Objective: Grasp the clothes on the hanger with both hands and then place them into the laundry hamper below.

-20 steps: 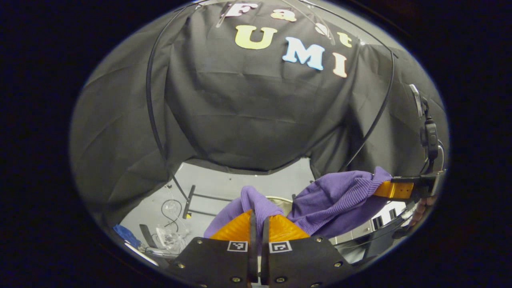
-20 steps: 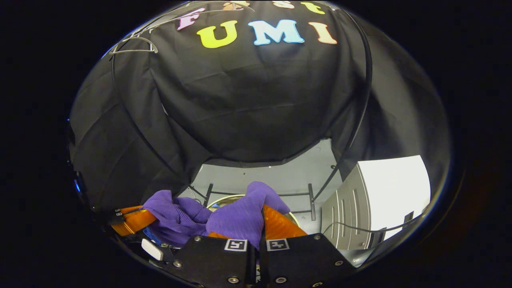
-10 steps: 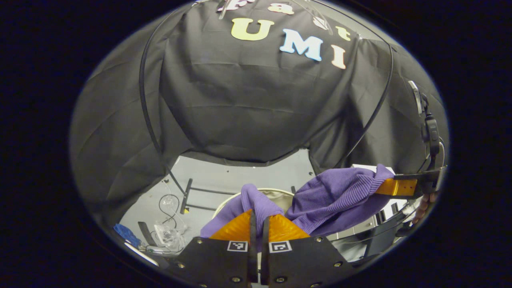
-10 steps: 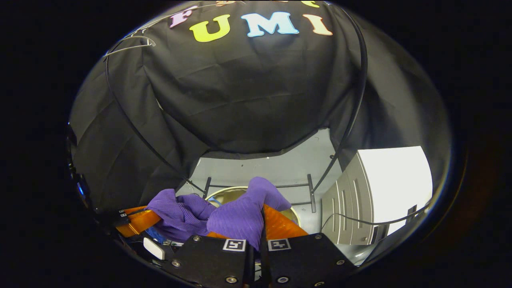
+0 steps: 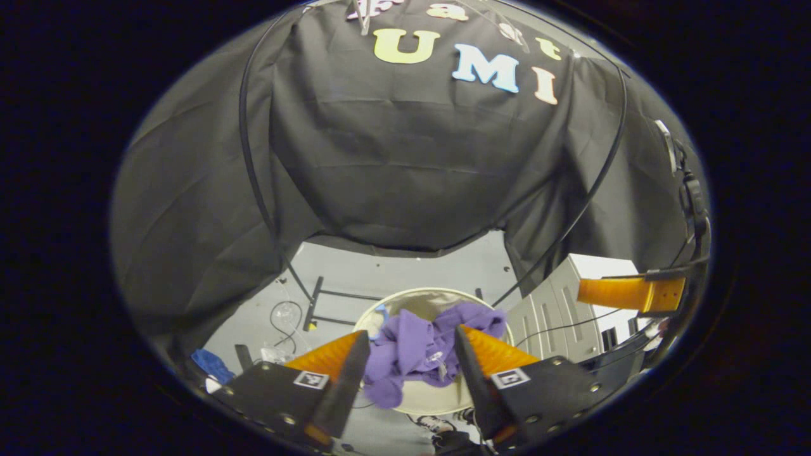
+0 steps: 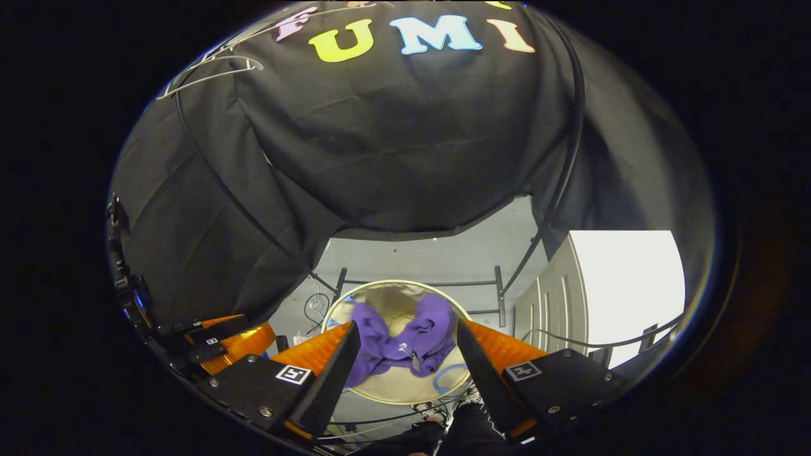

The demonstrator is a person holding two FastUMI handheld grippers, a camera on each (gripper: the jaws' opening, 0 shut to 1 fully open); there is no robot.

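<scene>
Both hand-held grippers, left [image 5: 405,354] and right [image 6: 405,345], stand wide and empty. The purple clothes [image 6: 405,342] lie crumpled in the round laundry hamper [image 6: 380,288] at lower centre. A fold near the rim might slip over the edge.

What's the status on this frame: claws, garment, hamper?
Left claw open, empty. Right claw open, empty. Purple garment lying inside the laundry hamper, clear of both claws. Nothing blocking.
</scene>
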